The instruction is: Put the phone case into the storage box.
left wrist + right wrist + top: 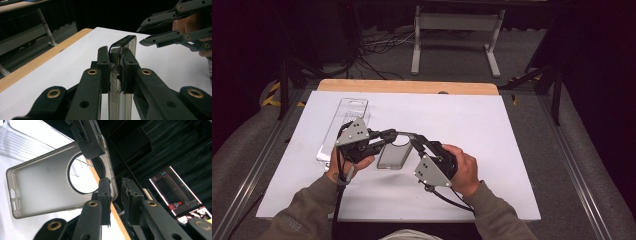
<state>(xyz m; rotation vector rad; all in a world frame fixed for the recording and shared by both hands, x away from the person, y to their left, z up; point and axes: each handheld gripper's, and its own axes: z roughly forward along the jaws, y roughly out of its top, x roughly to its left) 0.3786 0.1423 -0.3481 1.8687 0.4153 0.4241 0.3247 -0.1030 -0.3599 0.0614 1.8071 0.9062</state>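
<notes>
Counter [512,150]: white sheet over a wooden top, wood edge exposed along the far side. Clear plastic package [344,127] lies flat at left, touching the sheet.

Dim room, grey carpet floor [592,150], tangled cables [377,47], white stand legs [455,37] beyond white-topped wooden table [492,125].

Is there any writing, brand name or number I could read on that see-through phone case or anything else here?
None can be read.
Phone case: plain, no print visible.
Clear plastic package on the table: no legible label.
Screen in the background of the right gripper view: shows marks, too small and blurred to read.
</notes>
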